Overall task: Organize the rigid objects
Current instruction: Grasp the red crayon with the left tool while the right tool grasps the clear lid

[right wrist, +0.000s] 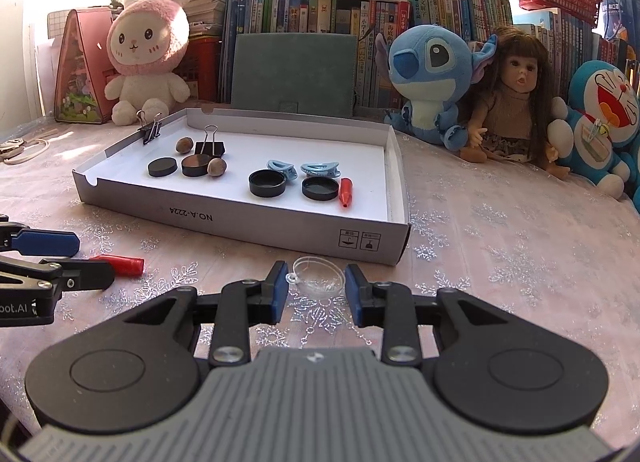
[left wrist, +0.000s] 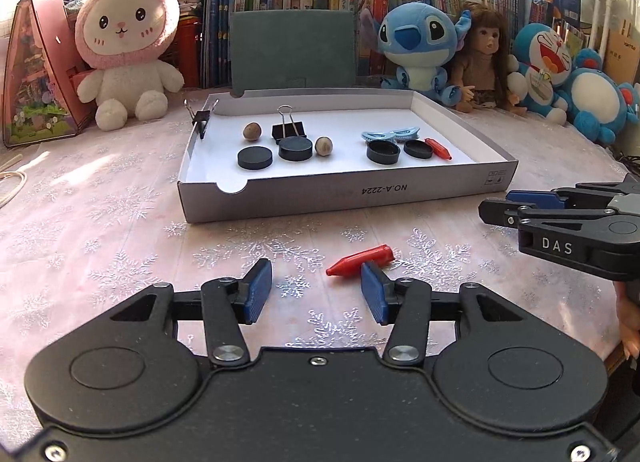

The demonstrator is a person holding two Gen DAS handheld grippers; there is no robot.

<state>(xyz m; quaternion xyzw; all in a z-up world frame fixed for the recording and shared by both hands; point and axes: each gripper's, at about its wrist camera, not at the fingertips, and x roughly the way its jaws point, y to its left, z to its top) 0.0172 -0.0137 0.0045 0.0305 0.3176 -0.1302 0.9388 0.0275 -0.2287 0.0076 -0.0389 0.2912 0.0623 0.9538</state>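
Left claw (left wrist: pixel 316 286) released, low over table (left wrist: pixel 100 230); red cap (left wrist: pixel 360 260) lies just ahead, near right pad. Right claw (right wrist: pixel 316 288) released, clear dish (right wrist: pixel 318 272) between fingers, just before box (right wrist: pixel 248 222).

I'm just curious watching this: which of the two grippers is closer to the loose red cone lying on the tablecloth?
Left. The left gripper is open right at the red cone, one finger beside it. The right gripper is off to the cone's right, open around a clear plastic dish.
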